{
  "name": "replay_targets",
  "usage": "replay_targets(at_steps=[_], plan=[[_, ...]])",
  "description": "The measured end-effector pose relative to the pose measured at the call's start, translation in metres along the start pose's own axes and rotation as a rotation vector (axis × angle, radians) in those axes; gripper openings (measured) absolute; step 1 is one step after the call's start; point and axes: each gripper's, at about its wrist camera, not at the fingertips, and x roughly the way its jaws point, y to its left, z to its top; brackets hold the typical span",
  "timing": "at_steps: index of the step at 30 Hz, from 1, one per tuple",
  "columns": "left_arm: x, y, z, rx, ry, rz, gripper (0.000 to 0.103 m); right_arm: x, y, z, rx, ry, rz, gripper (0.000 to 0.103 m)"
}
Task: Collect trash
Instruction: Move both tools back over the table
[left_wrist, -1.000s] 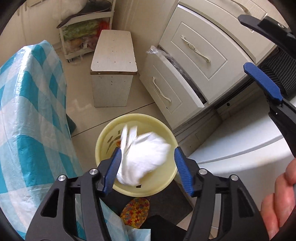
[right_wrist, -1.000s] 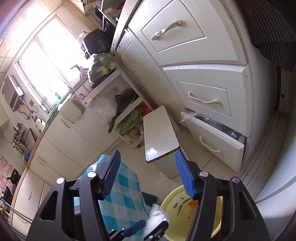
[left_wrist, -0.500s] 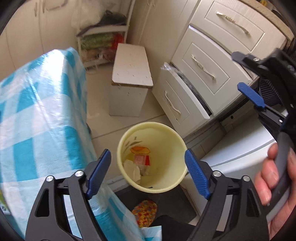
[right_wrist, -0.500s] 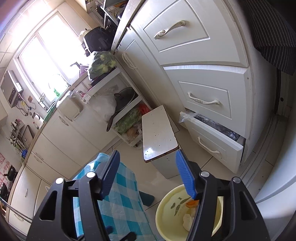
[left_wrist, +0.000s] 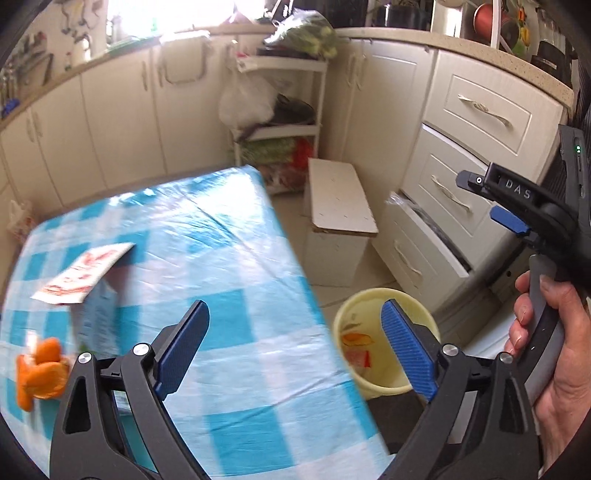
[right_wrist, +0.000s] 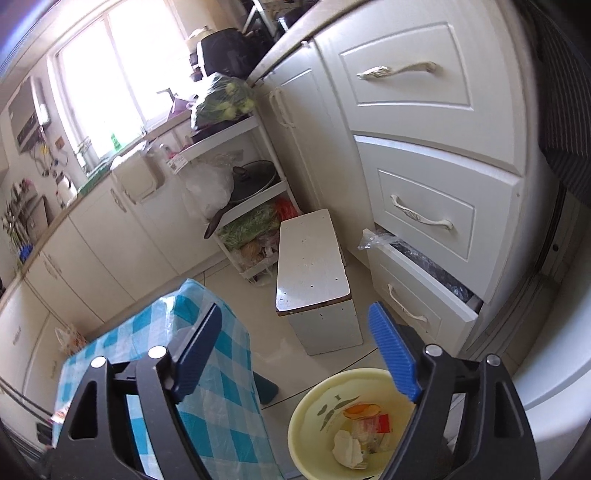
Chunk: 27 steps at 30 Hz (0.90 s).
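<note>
A: Left wrist view; what do I have in front of me?

B: My left gripper (left_wrist: 295, 343) hangs over the near edge of the table (left_wrist: 207, 258), which wears a blue-and-white checked cloth; its jaws have just been opening and now stand wide apart with nothing between them; the yellow bin (left_wrist: 373, 384) sits on the floor just beside the table's right edge, partly behind the right-hand blue pad.

A: And the trash relative to the bin?

B: Inside the bin I see a crumpled white tissue (right_wrist: 347, 448), an orange scrap and a small red wrapper lying at the bottom; outside it, well to the left on the table, lie orange peel pieces (left_wrist: 40, 369) and, beyond them, a carton with its flap open (left_wrist: 88, 288); both are blurred.

A: Right wrist view?

B: My right gripper (right_wrist: 291, 350) points down above the bin; its jaws have likewise just been opening and stand released, empty; in the left view a hand (left_wrist: 550, 347) wraps its grey handle, to the right of the bin.

A: Surroundings?

B: Beyond the bin stands a white stool (right_wrist: 314, 273); to the bin's right, a drawer unit with its lowest drawer (right_wrist: 421, 295) pulled ajar.
</note>
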Motion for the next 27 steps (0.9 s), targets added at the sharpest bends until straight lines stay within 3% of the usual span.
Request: replay_targets(at_steps=[13, 27], plan=[[-0.054, 0.089, -0.013, -0.05, -0.069, 0.11, 0.092, 0.004, 0.066, -0.016, -0.222, 0.005, 0.013, 0.089], [-0.087, 0.222, -0.056, -0.212, -0.036, 0.291, 0.094, -0.003, 0.098, -0.029, -0.247, 0.04, 0.055, 0.092]])
